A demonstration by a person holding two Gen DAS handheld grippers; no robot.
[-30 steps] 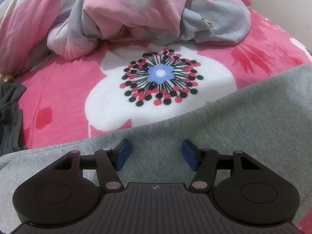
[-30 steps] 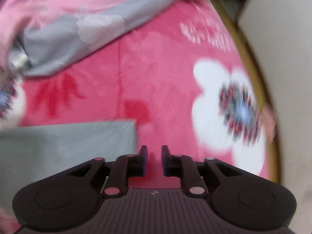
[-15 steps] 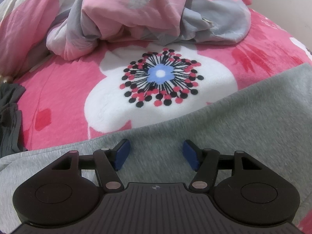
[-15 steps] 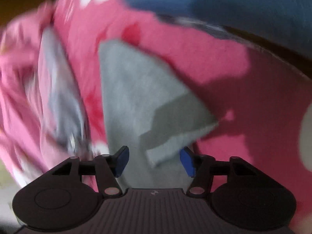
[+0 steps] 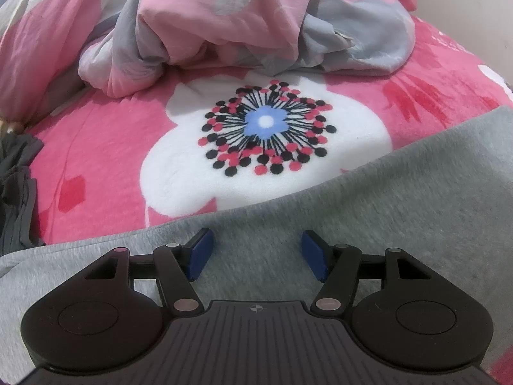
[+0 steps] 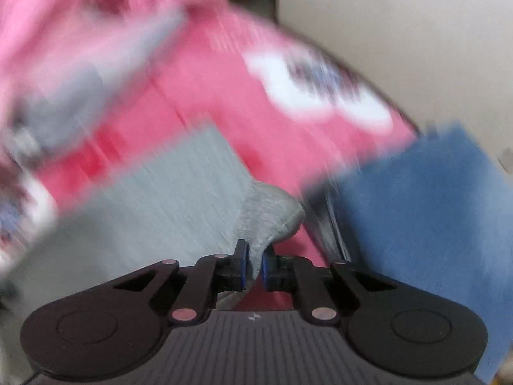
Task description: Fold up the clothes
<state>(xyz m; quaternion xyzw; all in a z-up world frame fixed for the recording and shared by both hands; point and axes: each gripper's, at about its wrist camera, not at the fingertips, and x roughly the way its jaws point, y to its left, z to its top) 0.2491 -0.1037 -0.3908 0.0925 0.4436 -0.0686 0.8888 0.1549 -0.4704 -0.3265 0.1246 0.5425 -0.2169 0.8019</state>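
A grey garment (image 5: 384, 224) lies flat on the pink flowered blanket (image 5: 105, 147). My left gripper (image 5: 255, 253) hovers over the garment's near edge, open, with nothing pinched between its blue pads. In the blurred right wrist view, my right gripper (image 6: 255, 261) is closing its jaws on a raised corner (image 6: 269, 211) of the grey garment (image 6: 179, 199). The cloth stands pinched between the pads, and the rest of the garment trails away to the left.
A crumpled pink and grey duvet (image 5: 224, 25) is heaped at the far side of the bed. Dark grey clothing (image 5: 16, 192) lies at the left edge. Blue fabric (image 6: 416, 208) fills the right of the right wrist view, with a pale wall (image 6: 400, 32) behind it.
My right gripper swung across the bed, opened around the grey garment's corner, then closed on it. The left gripper has not moved.
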